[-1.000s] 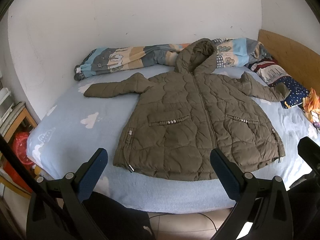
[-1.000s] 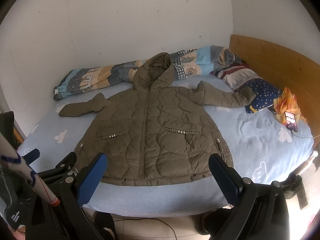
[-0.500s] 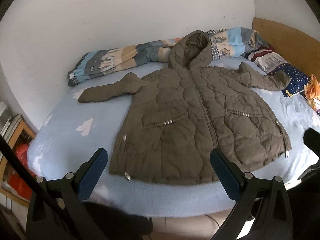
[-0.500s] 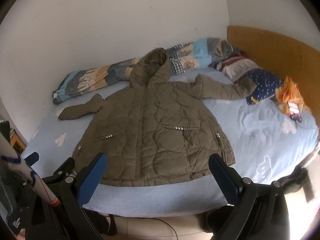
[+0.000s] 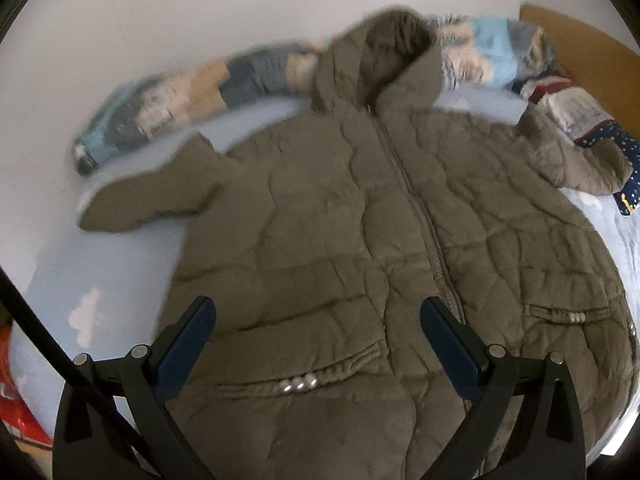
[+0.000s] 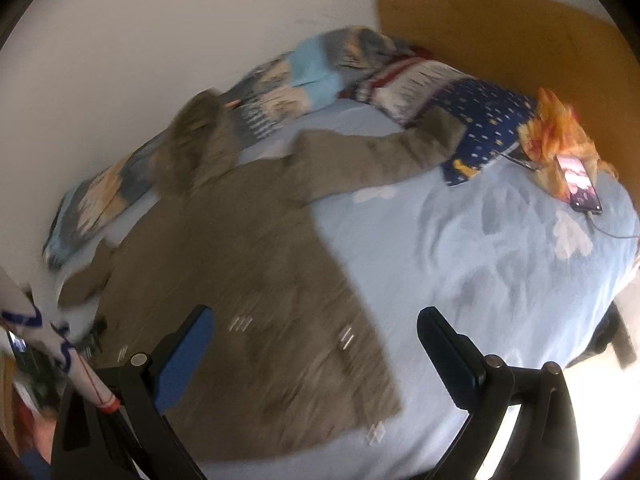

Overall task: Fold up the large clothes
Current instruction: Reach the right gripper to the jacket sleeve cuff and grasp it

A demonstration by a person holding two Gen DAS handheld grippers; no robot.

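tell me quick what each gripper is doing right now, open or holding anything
Left gripper: open, holding nothing, over the jacket.
Right gripper: open, holding nothing.

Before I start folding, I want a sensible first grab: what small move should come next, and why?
Probably bring the open right gripper down onto the olive quilted hooded jacket at its bottom right hem corner. The jacket lies flat and zipped on the light blue sheet, neither gripper holds fabric, and the left gripper hovers open above its front.
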